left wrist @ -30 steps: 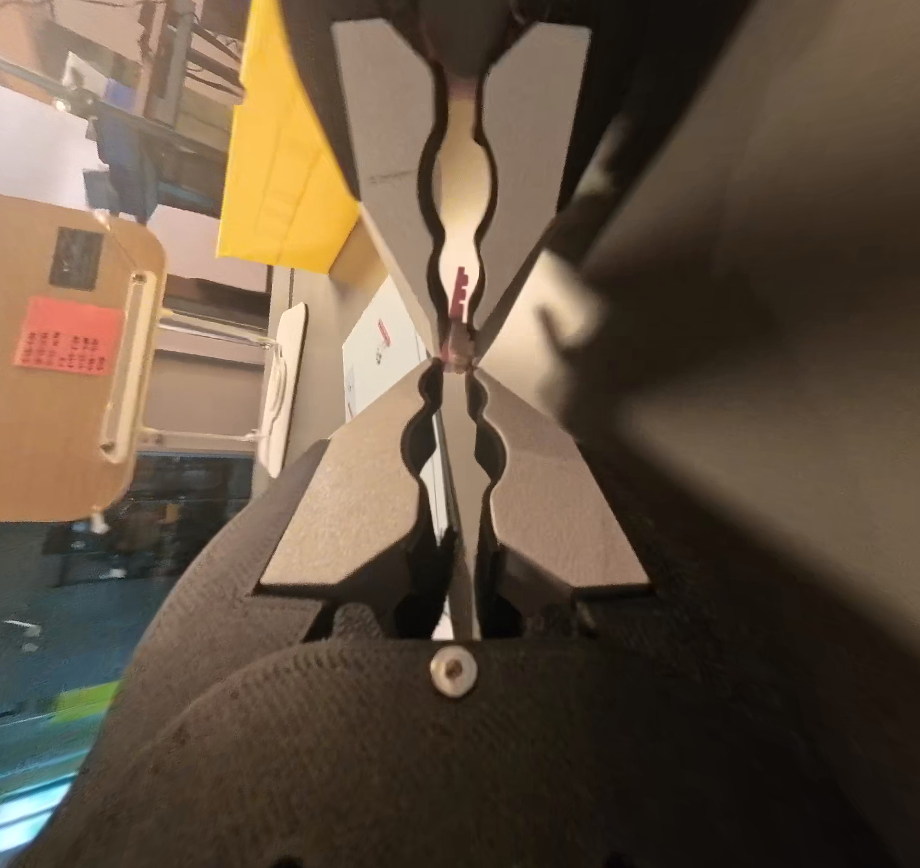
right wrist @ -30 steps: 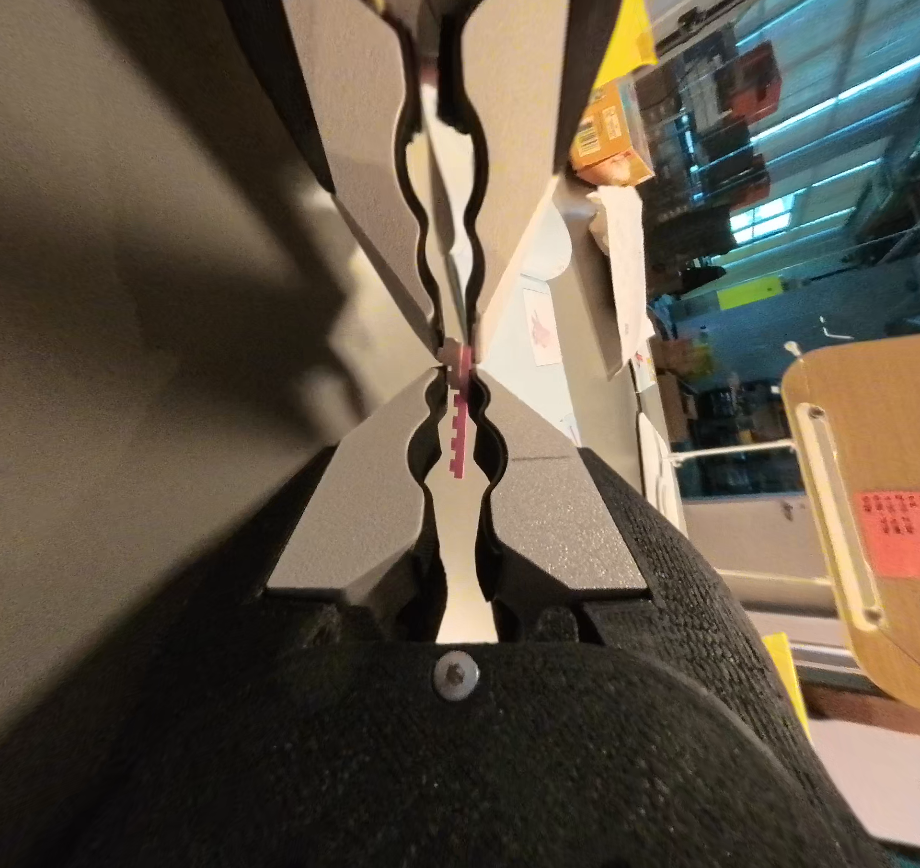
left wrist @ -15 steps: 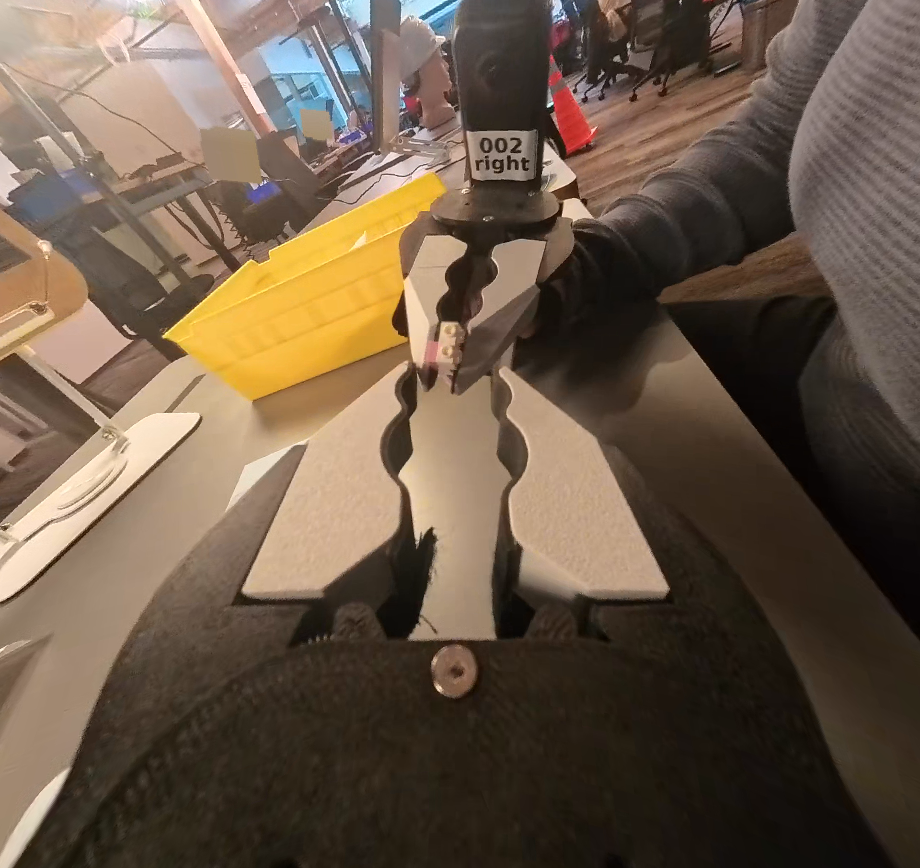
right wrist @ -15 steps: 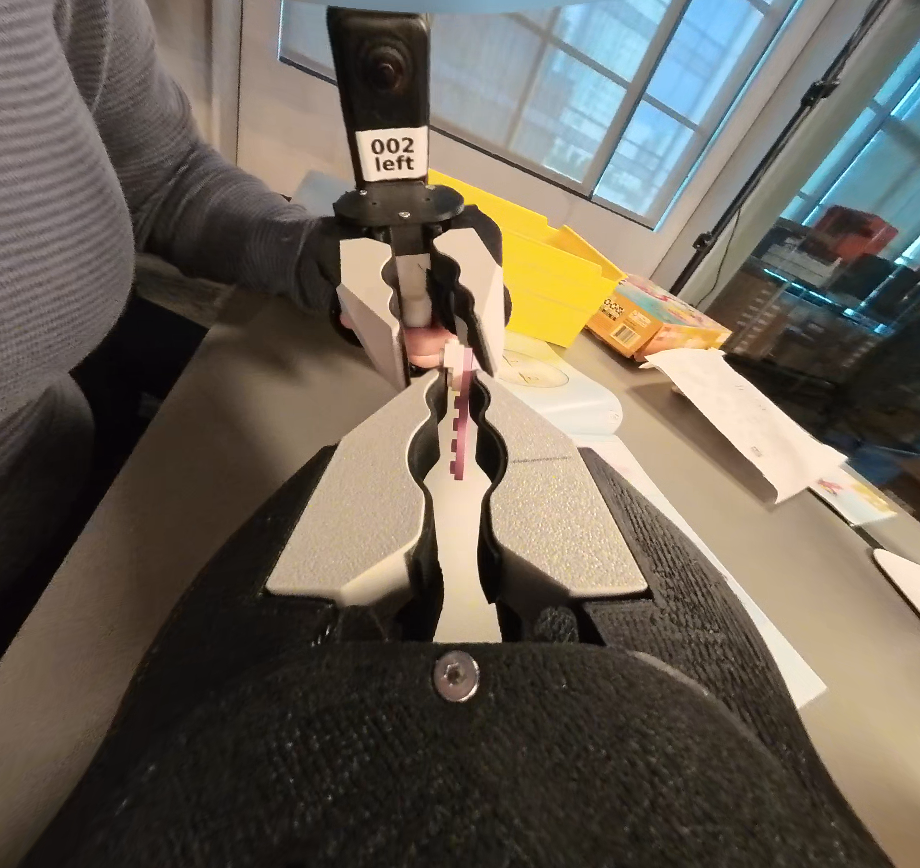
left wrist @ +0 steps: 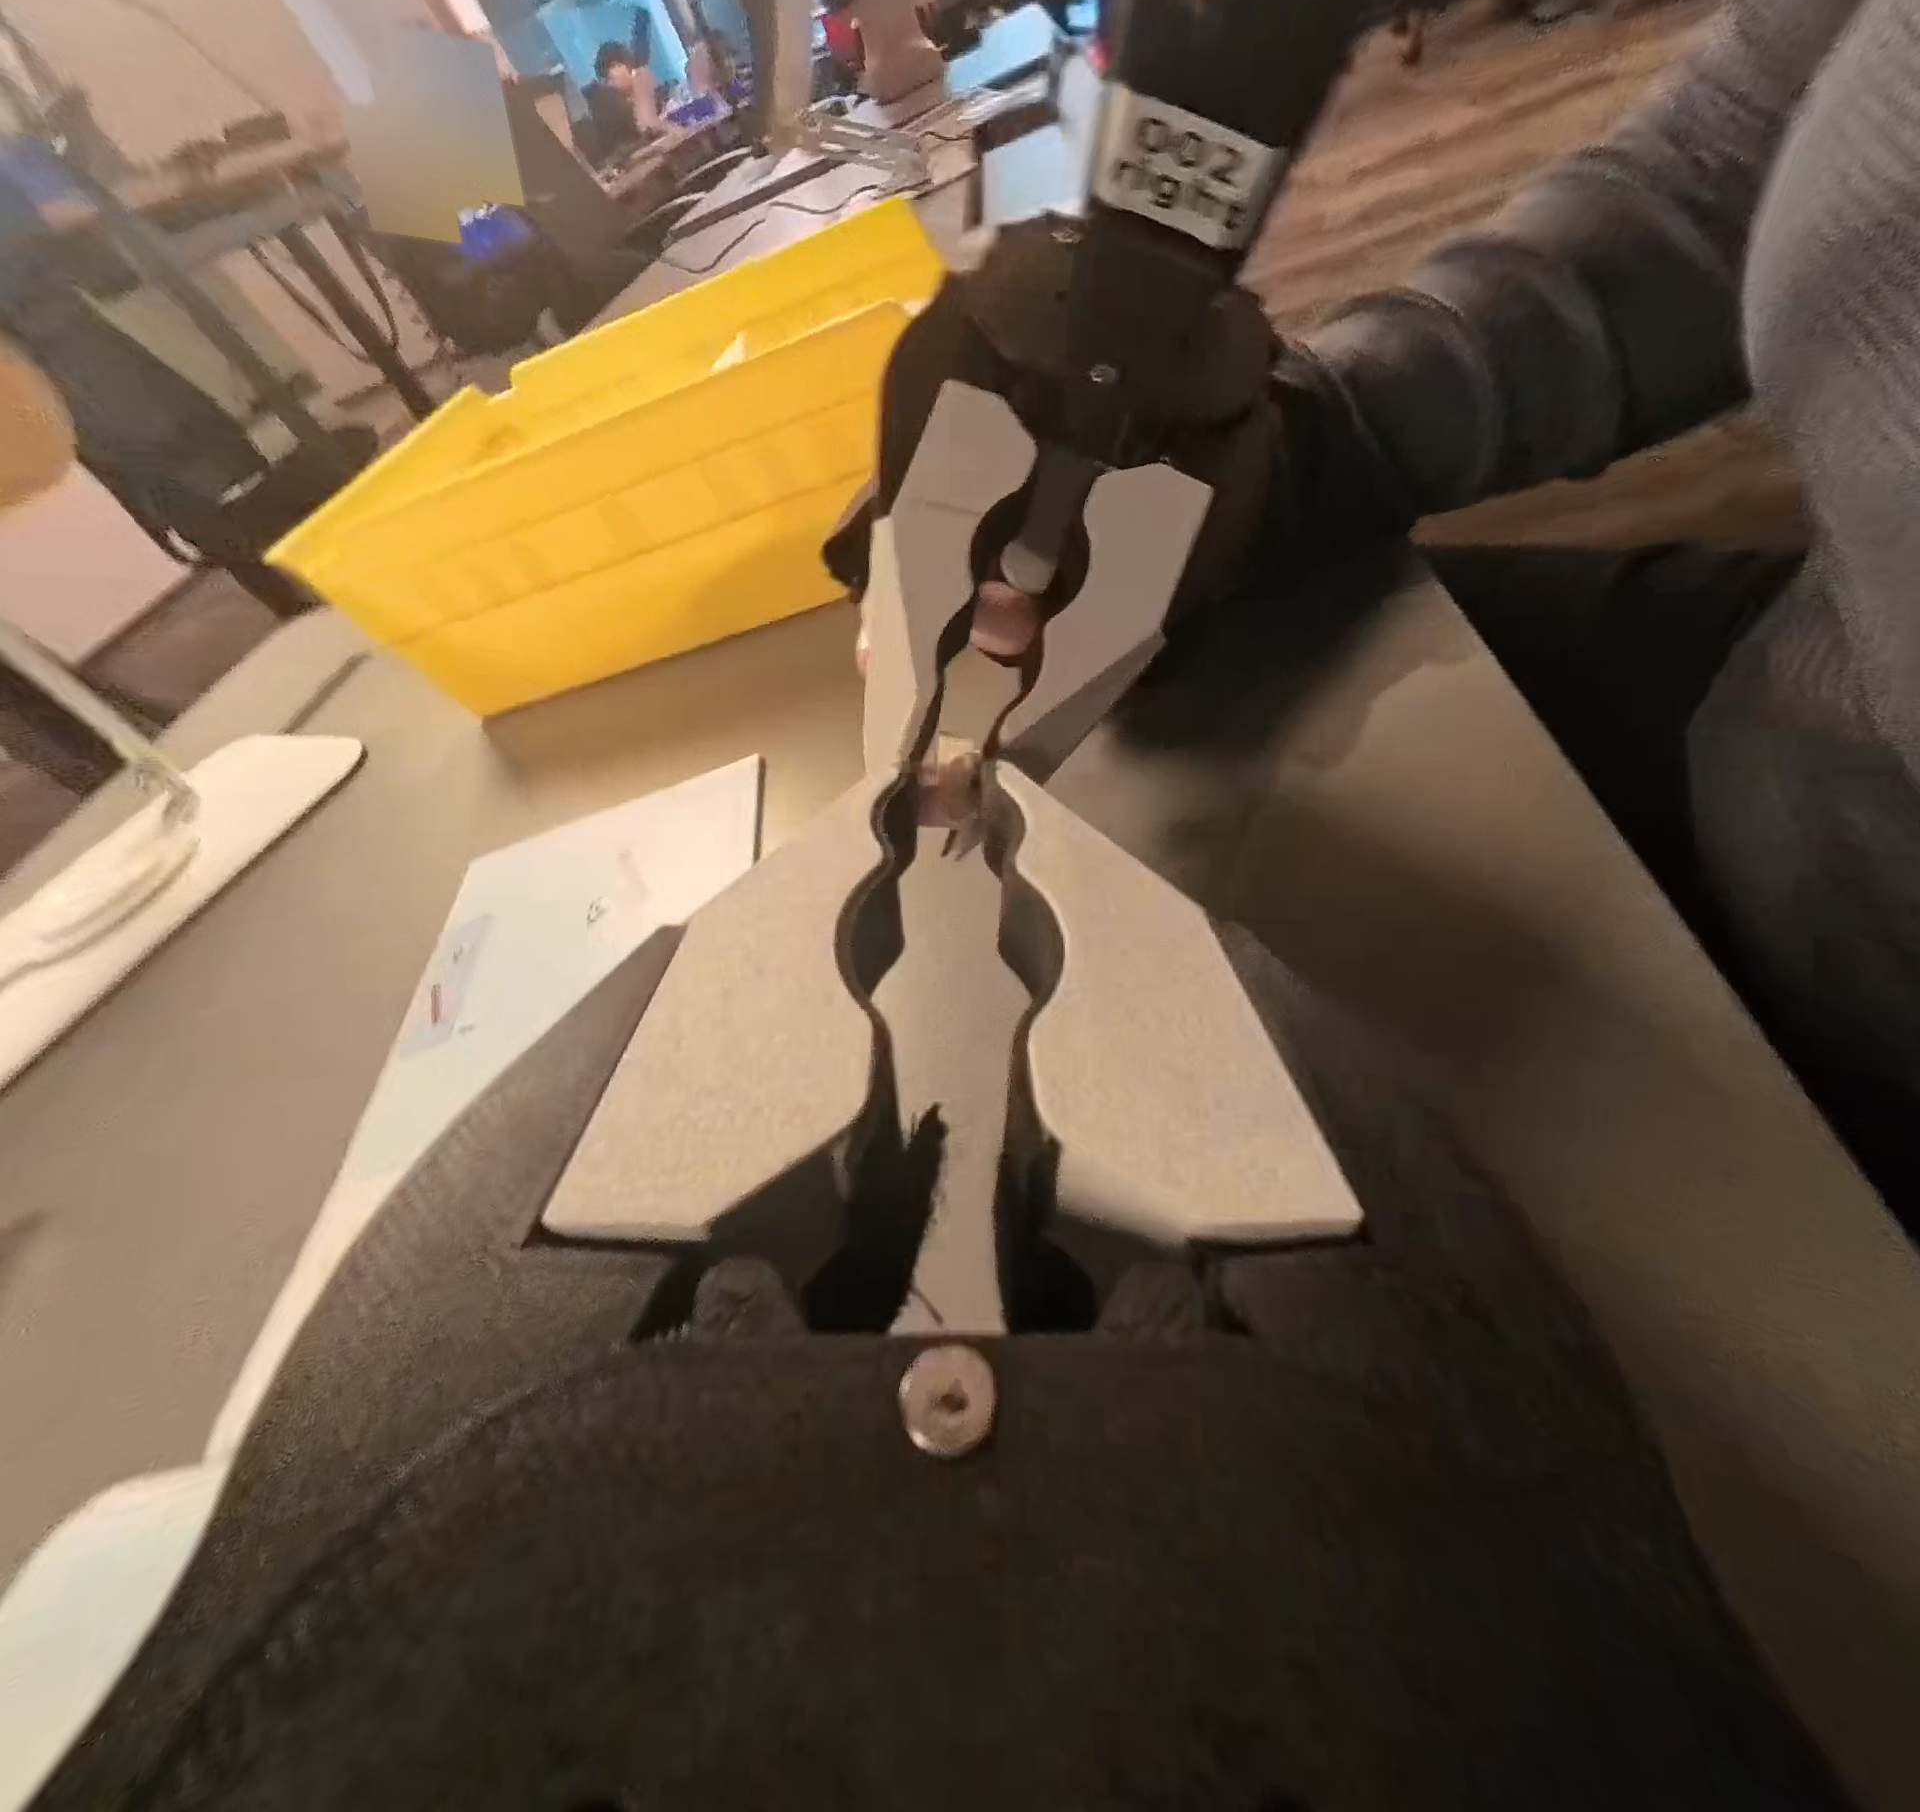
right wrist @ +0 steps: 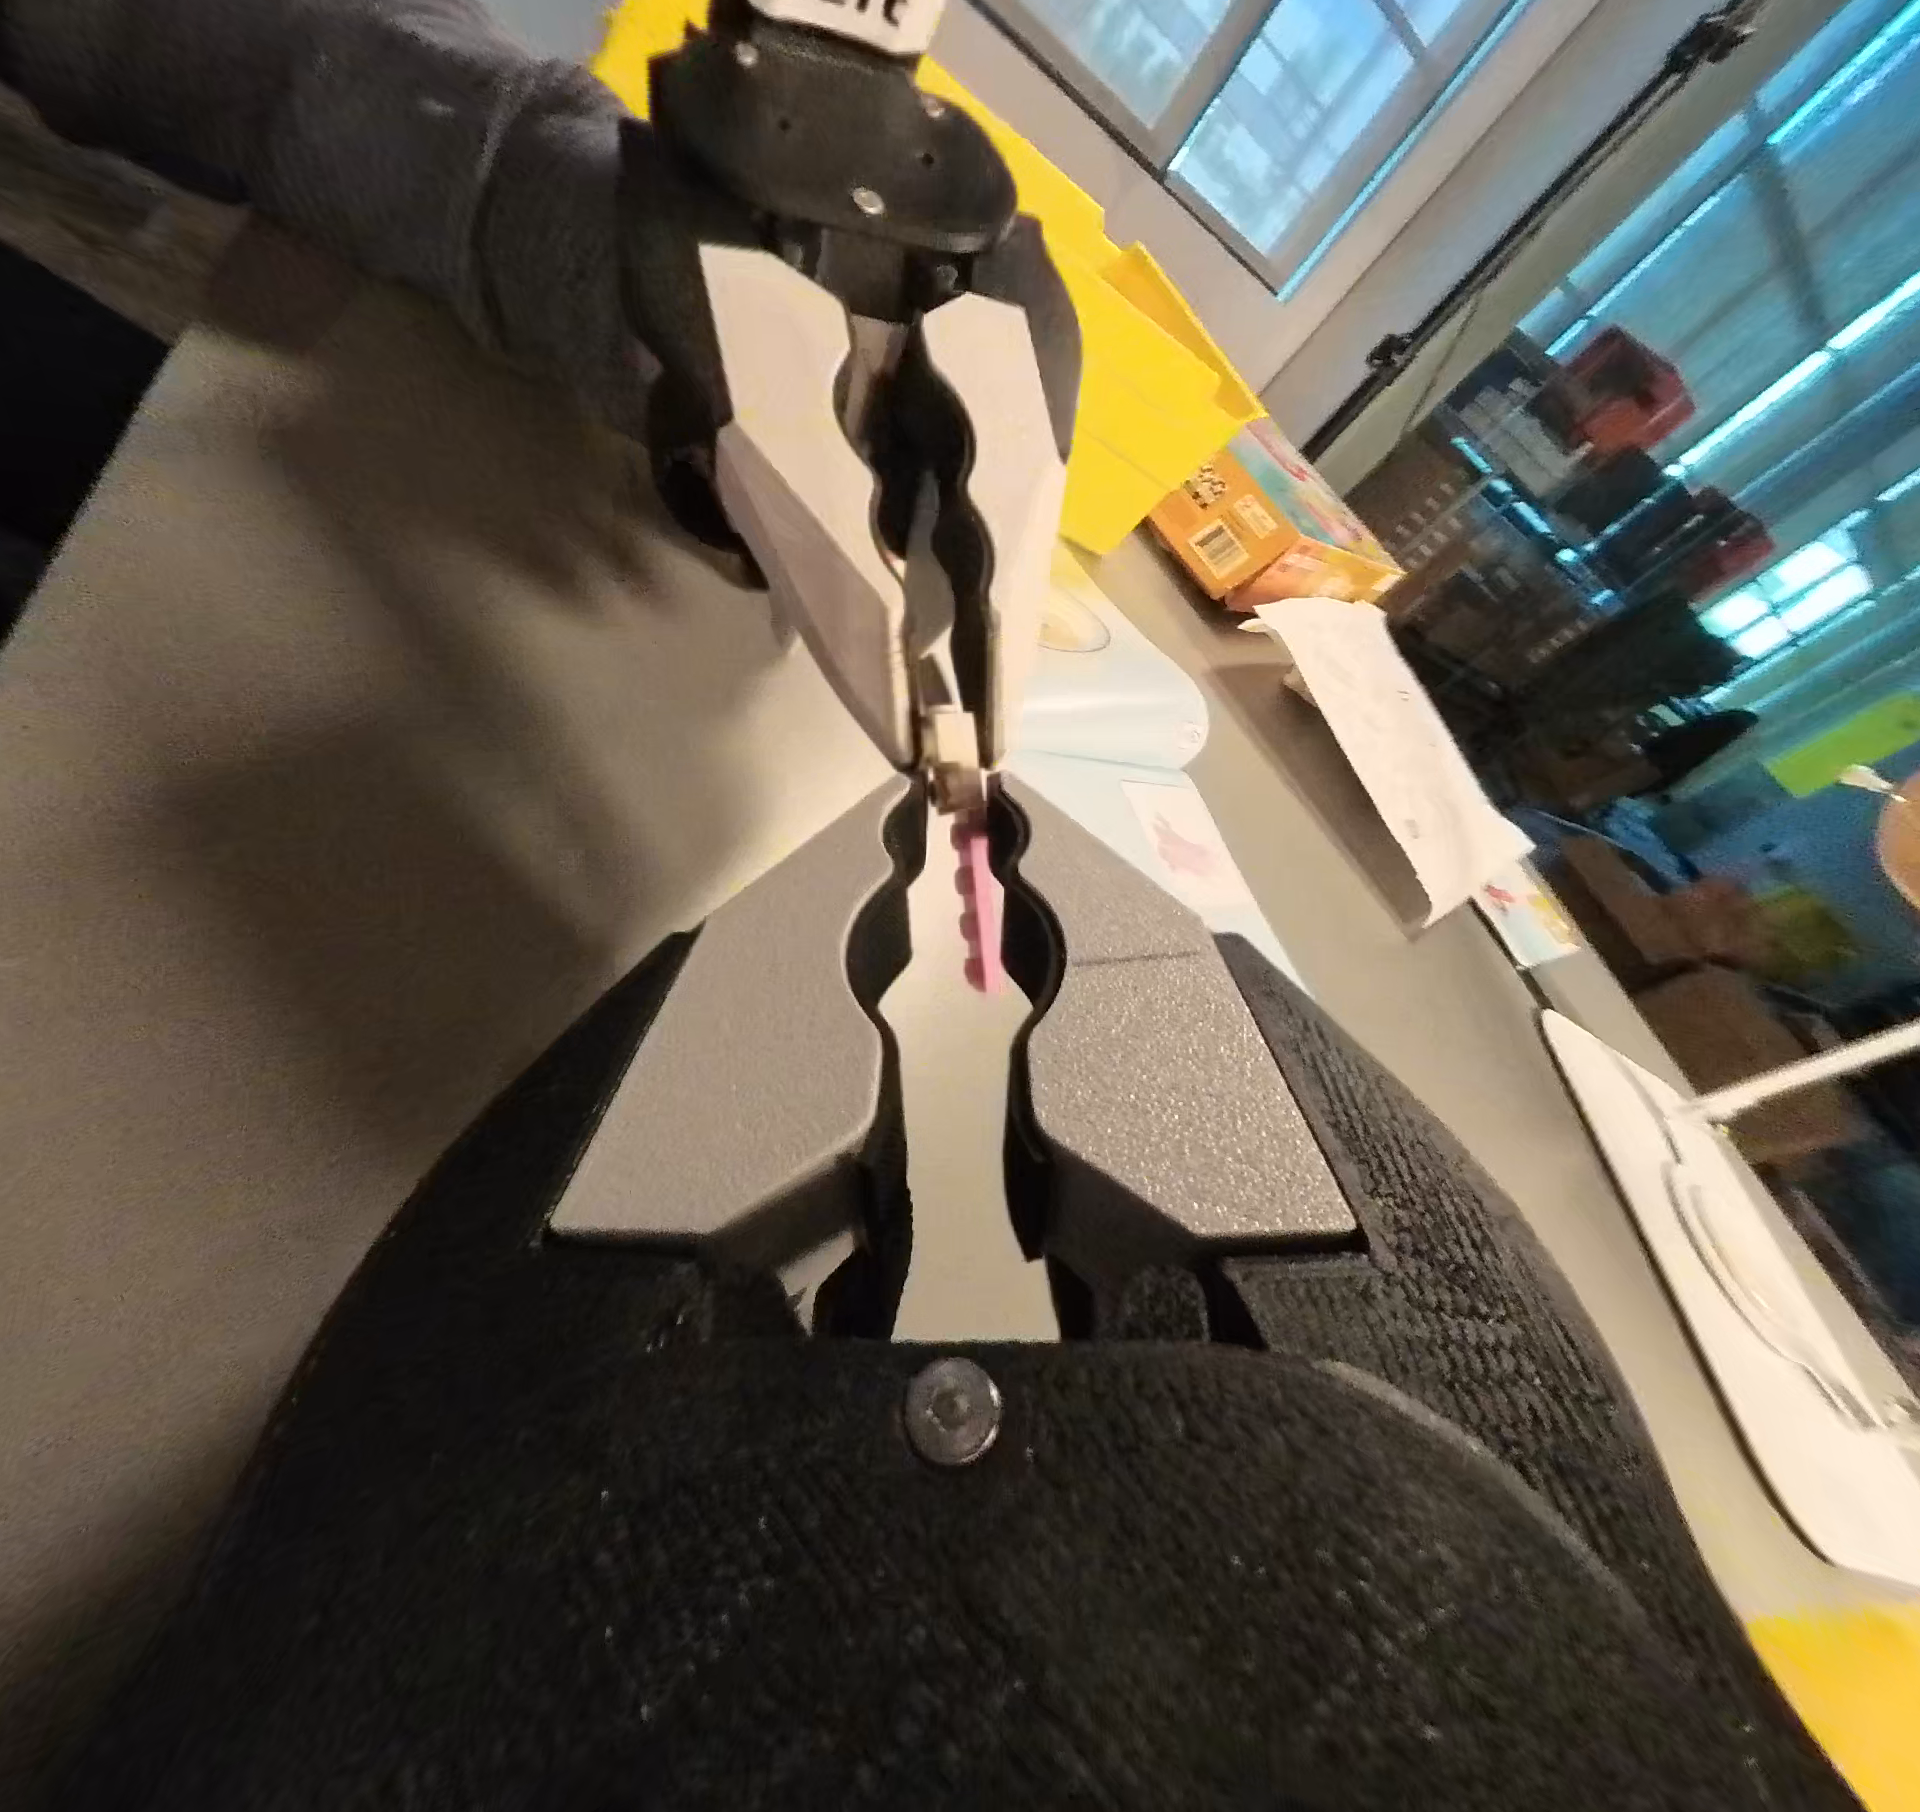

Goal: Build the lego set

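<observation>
My two grippers meet tip to tip above the grey table. My right gripper is shut on a thin pink studded plate that lies edge-on between its fingers, with a small white brick on the plate's far end. My left gripper is shut on that white brick. In the right wrist view the left gripper comes down from above and its pads press on the brick. In the left wrist view the right gripper comes down from above, held by a gloved hand.
A yellow bin stands at the back of the table. A printed sheet lies beside my left gripper. An orange box and a folded white paper lie farther off. A white stand base is at the edge. A grey sleeve is close. The tips of both grippers are at nearly the same place.
Half a second ago my left gripper stood wider open just short of the right one's piece. It has now closed on the white brick. Both grippers have tilted and drawn closer together.
</observation>
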`<state>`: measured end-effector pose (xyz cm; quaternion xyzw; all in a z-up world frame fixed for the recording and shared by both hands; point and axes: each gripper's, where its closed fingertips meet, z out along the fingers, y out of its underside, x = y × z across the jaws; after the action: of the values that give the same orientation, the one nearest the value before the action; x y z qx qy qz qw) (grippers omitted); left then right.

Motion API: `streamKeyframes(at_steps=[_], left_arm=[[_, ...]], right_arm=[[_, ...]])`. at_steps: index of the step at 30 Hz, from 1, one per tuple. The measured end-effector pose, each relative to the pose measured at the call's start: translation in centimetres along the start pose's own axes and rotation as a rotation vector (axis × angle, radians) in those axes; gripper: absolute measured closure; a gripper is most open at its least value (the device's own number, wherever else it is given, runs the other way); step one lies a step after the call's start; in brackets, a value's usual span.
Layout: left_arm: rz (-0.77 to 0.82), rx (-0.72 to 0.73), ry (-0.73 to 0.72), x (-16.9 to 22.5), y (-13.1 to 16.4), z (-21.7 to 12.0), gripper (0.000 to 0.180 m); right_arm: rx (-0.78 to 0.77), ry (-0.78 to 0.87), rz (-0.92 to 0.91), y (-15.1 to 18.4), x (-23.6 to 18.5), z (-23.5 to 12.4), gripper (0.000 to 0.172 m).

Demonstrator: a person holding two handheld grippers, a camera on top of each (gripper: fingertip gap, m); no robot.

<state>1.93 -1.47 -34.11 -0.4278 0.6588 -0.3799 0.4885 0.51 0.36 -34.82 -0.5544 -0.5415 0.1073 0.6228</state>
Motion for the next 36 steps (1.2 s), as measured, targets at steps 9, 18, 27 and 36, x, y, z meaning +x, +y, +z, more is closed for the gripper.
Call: streamKeyframes(at_steps=[9,18,27,36], left_arm=[[-0.502,0.118,0.018,-3.2,-0.6,-0.8,0.171],[-0.71,0.16,0.083,-3.7,-0.5,-1.1,0.171],[-0.662,0.24,0.05,-4.1,-1.5,-1.7,0.16],[0.215,-0.111,-0.096,-0.5,1.9,-0.3,0.123]], right_arm=[[-0.097,0.224,-0.163,0.7,2.5,-0.3,0.147],[-0.168,0.283,-0.238,1.5,3.1,-0.3,0.165],[-0.175,0.241,-0.194,1.6,2.6,-0.2,0.165],[-0.17,-0.002,-0.002,2.4,-0.3,0.0,0.166]])
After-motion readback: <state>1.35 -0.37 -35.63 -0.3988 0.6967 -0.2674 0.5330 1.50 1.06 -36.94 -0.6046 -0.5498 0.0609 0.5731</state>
